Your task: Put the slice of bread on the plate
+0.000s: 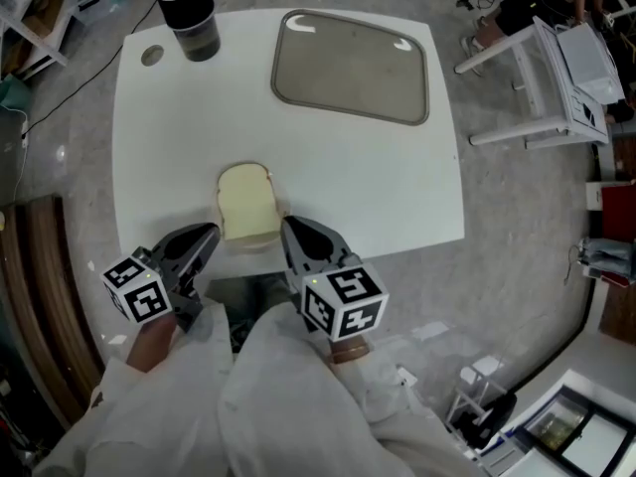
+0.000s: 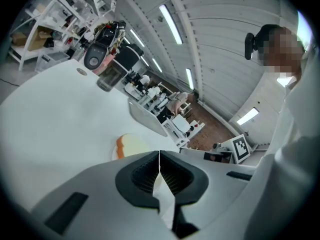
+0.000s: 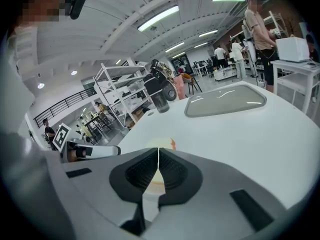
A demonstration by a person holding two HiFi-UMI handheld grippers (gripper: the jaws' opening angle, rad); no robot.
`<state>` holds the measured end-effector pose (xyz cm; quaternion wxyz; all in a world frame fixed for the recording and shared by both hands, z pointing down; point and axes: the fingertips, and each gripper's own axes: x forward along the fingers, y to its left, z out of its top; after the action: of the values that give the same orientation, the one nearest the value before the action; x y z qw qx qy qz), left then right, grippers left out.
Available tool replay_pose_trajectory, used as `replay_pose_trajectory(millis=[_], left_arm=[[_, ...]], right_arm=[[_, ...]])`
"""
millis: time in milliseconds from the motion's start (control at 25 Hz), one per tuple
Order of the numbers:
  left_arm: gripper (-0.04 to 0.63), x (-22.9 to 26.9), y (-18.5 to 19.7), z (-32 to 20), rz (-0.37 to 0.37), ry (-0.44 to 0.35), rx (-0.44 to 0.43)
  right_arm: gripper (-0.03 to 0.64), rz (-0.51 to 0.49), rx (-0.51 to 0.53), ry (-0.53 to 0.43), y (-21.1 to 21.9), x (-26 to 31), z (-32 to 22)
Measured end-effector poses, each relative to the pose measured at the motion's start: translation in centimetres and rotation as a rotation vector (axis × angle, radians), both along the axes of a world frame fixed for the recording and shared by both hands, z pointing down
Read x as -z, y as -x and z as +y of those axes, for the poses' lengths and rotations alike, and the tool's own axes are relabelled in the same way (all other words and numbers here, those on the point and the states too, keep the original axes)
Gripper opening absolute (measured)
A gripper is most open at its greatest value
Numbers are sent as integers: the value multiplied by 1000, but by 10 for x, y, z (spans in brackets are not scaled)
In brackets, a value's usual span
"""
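Observation:
A pale slice of bread (image 1: 246,205) with a brown crust lies flat on the white table (image 1: 397,187), close to its front edge. A grey rounded rectangular tray (image 1: 350,66) lies at the far side. My left gripper (image 1: 211,233) hangs just off the front edge, left of the bread, jaws shut and empty. My right gripper (image 1: 286,226) is by the bread's right front corner, also shut and empty. In the left gripper view the bread (image 2: 131,145) shows just beyond the gripper (image 2: 159,154). In the right gripper view the bread (image 3: 163,143) peeks over the gripper (image 3: 158,150).
A black and clear tumbler (image 1: 189,10) stands at the table's far left corner, with a small round cap (image 1: 151,56) beside it. A white rack (image 1: 542,78) stands on the floor to the right. The person's white sleeves fill the bottom of the head view.

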<state>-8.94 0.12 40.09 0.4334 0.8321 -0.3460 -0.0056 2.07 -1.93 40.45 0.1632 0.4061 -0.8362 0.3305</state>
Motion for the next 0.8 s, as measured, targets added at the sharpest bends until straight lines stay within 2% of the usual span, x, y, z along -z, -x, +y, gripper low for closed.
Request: replay_pose_trajectory(millis=[160, 440, 640, 800], left_arm=[[11, -16, 13, -6, -52, 26, 46], [12, -41, 22, -9, -103, 71, 73], [14, -55, 25, -10, -104, 110, 116], [68, -64, 24, -9, -114, 138, 119]], right_arm=[[15, 19, -5, 28, -3, -13, -4], [15, 46, -9, 71, -3, -38, -17], [17, 77, -13, 88, -5, -53, -23], [17, 90, -35, 92, -9, -63, -28]])
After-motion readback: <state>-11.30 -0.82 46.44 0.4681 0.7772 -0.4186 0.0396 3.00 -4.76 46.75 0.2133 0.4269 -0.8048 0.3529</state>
